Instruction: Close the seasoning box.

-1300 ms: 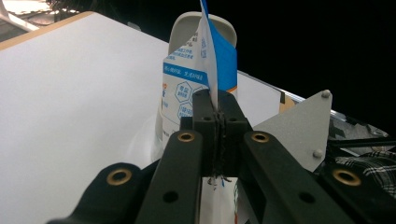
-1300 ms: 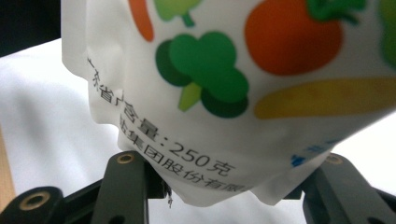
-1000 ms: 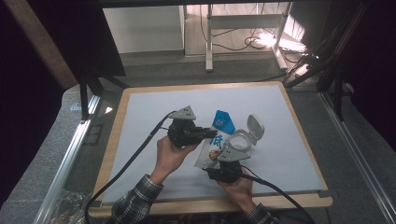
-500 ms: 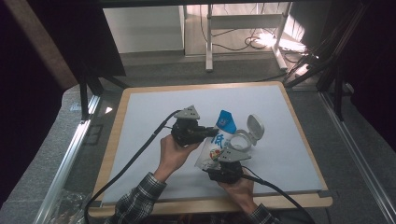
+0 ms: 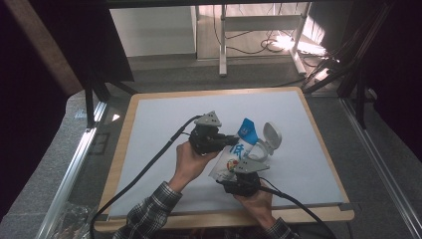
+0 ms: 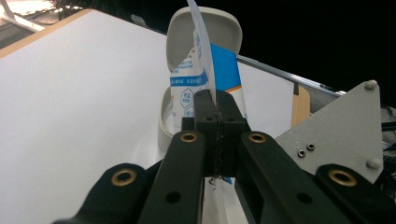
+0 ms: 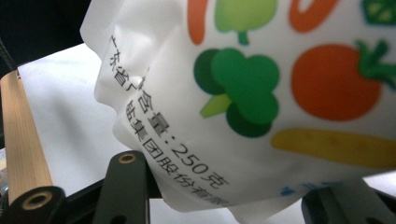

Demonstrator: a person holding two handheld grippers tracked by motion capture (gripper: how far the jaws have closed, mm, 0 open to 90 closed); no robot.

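A white pouch [image 5: 238, 154] with a blue top and printed vegetables stands tilted at the middle of the white mat [image 5: 159, 129]. My left gripper [image 5: 232, 141] is shut on the pouch's thin upper edge [image 6: 205, 56], its jaws [image 6: 217, 100] pressed together on the film. From below, my right gripper [image 5: 238, 173] is shut on the pouch's lower body [image 7: 261, 84], which bulges between its jaws [image 7: 231, 193]. Just behind the pouch stands a white round container [image 5: 260, 149] with its flip lid [image 5: 271, 136] open; the left gripper view has the lid [image 6: 182, 32] behind the pouch.
The mat lies on a wooden board [image 5: 119, 169] with edges all round. Black cables [image 5: 149, 169] trail from both grippers toward the front edge. Metal rails [image 5: 74, 169] flank the board, and frame legs and cords [image 5: 224, 45] stand beyond its far edge.
My left gripper has shifted slightly right, taking the pouch's blue top with it. The right gripper and the container have kept still.
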